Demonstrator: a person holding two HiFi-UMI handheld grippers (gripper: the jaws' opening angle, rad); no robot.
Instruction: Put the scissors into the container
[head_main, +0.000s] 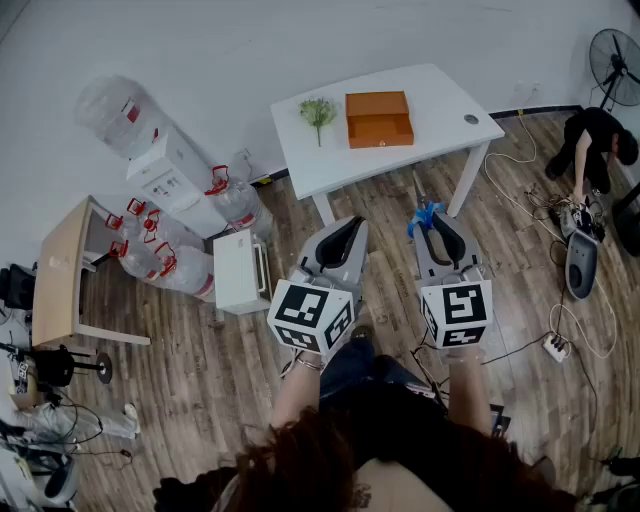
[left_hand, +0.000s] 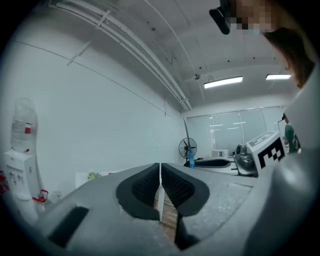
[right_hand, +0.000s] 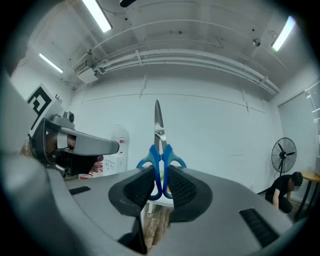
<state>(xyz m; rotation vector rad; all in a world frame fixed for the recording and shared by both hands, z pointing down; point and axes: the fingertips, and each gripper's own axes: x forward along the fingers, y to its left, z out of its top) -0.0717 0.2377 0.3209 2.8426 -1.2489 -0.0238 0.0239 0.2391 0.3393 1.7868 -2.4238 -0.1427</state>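
Note:
An orange container (head_main: 378, 118) stands open on the white table (head_main: 440, 95), ahead of both grippers. My right gripper (head_main: 438, 228) is shut on the blue handles of the scissors (head_main: 424, 212), held in the air short of the table's front edge. In the right gripper view the scissors (right_hand: 159, 147) stand upright between the pads, closed blades pointing up and away, with the right gripper (right_hand: 160, 175) clamped on the handle loops. My left gripper (head_main: 343, 238) hangs beside it, to the left, its jaws pressed together with nothing between them; the left gripper (left_hand: 160, 175) shows the same.
A small green plant (head_main: 318, 110) sits left of the container. Water bottles (head_main: 160, 262), a dispenser (head_main: 165, 170), a white cabinet (head_main: 240, 270) and a wooden side table (head_main: 60, 265) stand at the left. At the right are a crouching person (head_main: 595, 140), a fan (head_main: 615, 65) and floor cables (head_main: 555, 345).

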